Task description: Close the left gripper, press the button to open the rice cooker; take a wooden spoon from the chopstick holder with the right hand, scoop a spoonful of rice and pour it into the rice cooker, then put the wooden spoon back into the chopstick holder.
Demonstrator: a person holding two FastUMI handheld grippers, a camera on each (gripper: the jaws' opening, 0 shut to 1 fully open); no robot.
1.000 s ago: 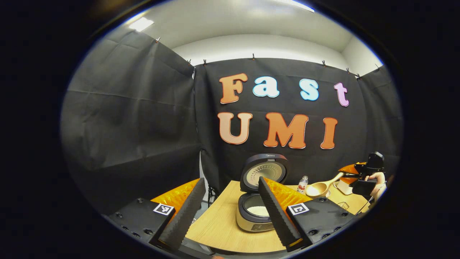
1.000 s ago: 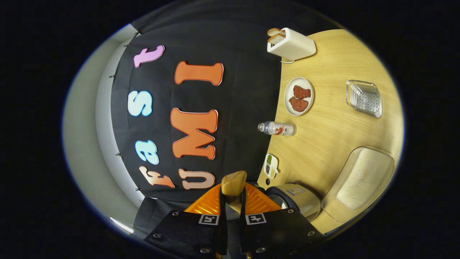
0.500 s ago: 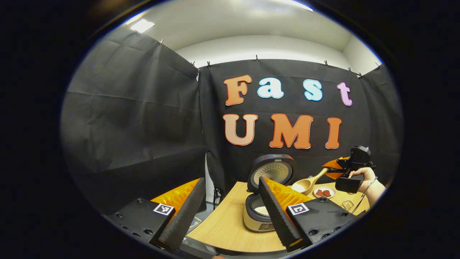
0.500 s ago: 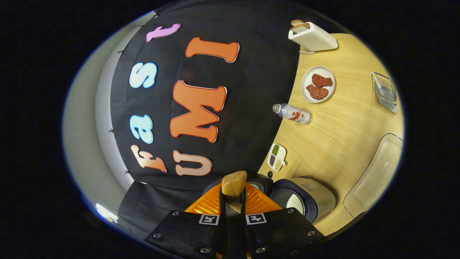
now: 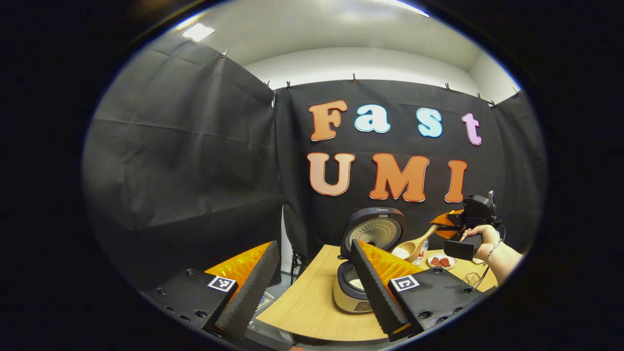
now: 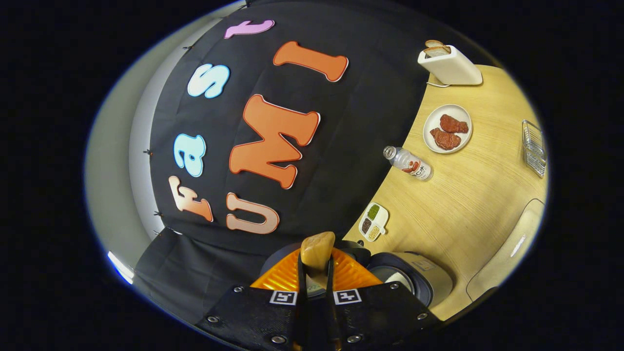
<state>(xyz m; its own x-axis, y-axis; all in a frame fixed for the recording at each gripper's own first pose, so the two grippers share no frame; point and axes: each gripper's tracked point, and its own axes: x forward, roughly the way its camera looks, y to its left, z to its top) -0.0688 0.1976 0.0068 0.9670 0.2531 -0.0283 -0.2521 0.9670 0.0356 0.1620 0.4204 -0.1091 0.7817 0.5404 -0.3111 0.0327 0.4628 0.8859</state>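
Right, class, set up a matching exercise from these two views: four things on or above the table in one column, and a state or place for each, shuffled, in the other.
1. rice cooker
2. wooden spoon
3. white plate
4. toaster

A. holds bread slices
B. lid raised
C. carries two red pieces
D. gripped by the right gripper

Pairs: 1-B, 2-D, 3-C, 4-A

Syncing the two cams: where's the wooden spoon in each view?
Left gripper view: wooden spoon at right of centre, bowl with rice beside the raised lid, held by the far tongs.
Right gripper view: bottom centre, its handle clamped between that camera's own tongs.
Shared landmark: the open rice cooker.
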